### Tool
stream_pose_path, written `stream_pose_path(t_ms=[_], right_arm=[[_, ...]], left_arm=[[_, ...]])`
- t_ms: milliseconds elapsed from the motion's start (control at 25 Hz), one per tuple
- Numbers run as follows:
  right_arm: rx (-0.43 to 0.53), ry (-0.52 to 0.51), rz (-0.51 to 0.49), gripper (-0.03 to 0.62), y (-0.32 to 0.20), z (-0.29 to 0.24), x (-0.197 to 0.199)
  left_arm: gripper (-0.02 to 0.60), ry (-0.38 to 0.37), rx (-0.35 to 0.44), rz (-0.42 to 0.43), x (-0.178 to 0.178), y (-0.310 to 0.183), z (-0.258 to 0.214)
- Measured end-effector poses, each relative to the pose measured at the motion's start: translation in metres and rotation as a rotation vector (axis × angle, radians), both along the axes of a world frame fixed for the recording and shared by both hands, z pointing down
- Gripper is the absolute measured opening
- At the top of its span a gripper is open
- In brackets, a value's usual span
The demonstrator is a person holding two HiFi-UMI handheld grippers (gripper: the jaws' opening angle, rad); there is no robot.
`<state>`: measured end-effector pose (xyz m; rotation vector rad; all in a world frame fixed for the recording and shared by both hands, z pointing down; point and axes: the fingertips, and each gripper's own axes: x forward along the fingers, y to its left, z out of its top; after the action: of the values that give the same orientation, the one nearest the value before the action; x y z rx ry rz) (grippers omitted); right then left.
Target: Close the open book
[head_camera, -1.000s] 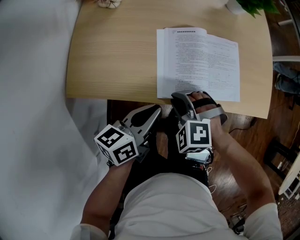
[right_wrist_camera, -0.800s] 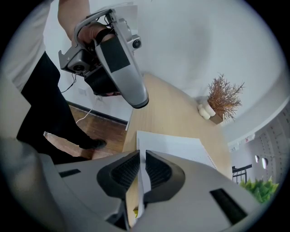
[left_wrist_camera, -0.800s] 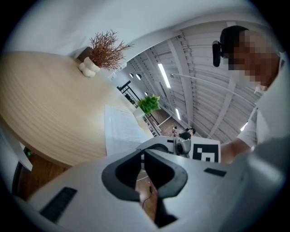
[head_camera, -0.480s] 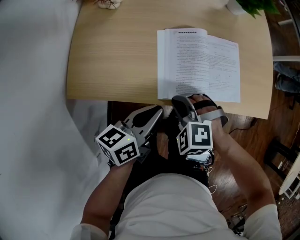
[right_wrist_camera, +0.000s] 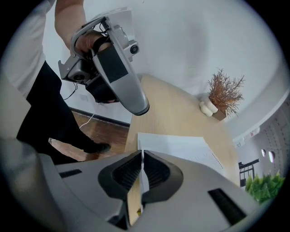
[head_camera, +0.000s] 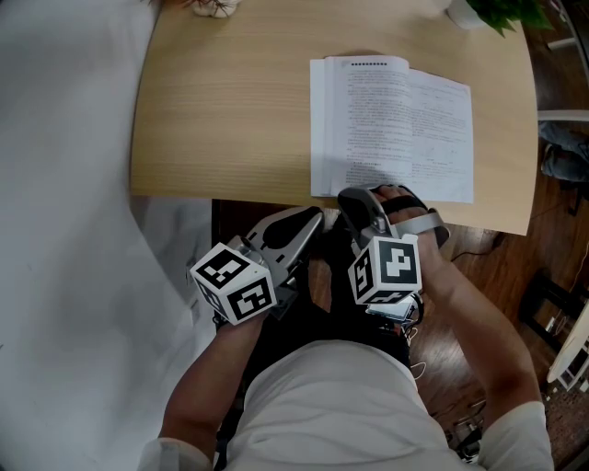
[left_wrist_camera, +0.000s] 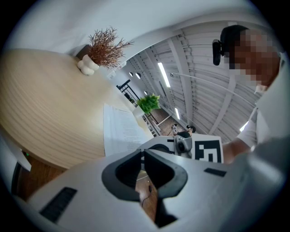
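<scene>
The left gripper [head_camera: 311, 221], jaws together on nothing, hangs idle just off the table [head_camera: 221, 110] at its six o'clock edge. The right gripper [head_camera: 355, 197], jaws also together, noses the open book [head_camera: 391, 129] at its seven o'clock corner, probably to catch a leaf. Whether paper is nipped I cannot tell.

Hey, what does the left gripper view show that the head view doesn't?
Only the left gripper view: ceiling lights and the left gripper seen end-on, jaws shut on nothing. Only the head view: that gripper's marker cube. Both: the open book lying on the wooden table, and the green plant.
</scene>
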<state>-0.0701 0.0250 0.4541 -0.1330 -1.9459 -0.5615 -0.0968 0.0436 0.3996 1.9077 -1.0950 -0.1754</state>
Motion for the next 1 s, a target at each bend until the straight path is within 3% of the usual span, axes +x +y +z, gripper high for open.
stream_pose_path(t_ms=[1000], right_arm=[[-0.109, -0.003, 0.074, 0.008, 0.0001, 0.0045, 0.0005]], left_arm=[[-0.003, 0.013, -0.017, 0.009, 0.0014, 0.0000, 0.0028]])
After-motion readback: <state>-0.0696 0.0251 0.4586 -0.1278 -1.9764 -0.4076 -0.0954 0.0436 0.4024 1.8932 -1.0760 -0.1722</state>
